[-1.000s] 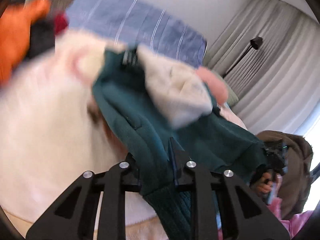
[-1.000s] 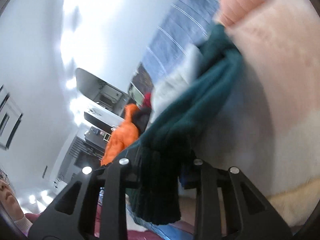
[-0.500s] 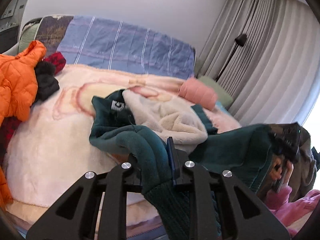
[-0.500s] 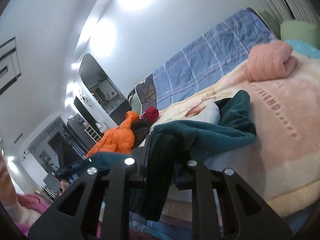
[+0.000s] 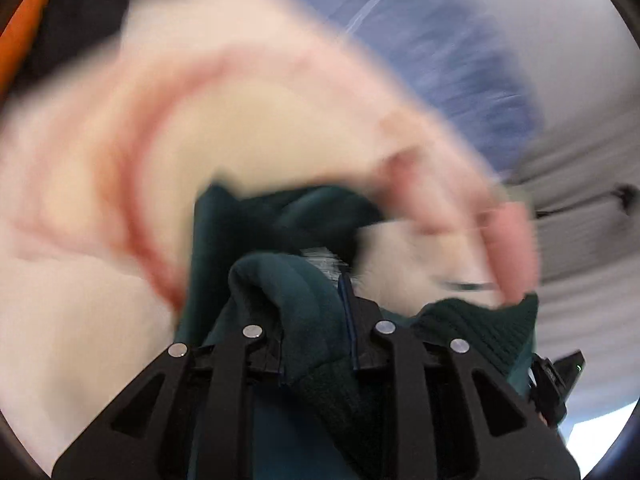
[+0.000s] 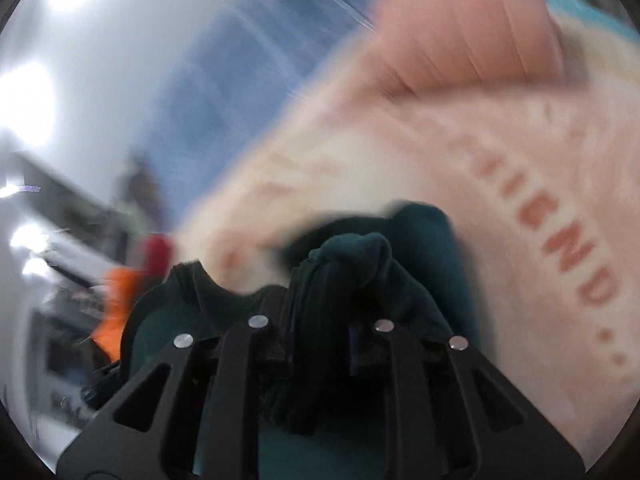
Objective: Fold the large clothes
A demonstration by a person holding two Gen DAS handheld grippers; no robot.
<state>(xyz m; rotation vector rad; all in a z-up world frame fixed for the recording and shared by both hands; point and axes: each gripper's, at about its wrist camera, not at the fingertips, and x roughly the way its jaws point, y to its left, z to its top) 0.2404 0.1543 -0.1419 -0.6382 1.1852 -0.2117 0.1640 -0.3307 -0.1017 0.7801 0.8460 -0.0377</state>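
Observation:
A dark teal fleece-lined garment (image 5: 296, 280) is bunched just ahead of both grippers, over the pink and cream blanket (image 5: 100, 288) on the bed. My left gripper (image 5: 316, 320) is shut on a fold of the teal garment near its ribbed cuff (image 5: 492, 328). My right gripper (image 6: 324, 308) is shut on another bunched part of the same teal garment (image 6: 352, 256). Its cream lining (image 5: 416, 264) shows to the right in the left wrist view. Both views are heavily motion-blurred.
A rolled pink pillow (image 6: 468, 28) lies at the far right of the blanket (image 6: 520, 184), which carries red lettering. A blue striped headboard cover (image 5: 452, 32) is behind. An orange jacket (image 6: 116, 304) lies at the bed's left.
Both grippers have swung forward and down toward the blanket with the teal garment still held. The views went from sharp to blurred, and the bed now fills both frames.

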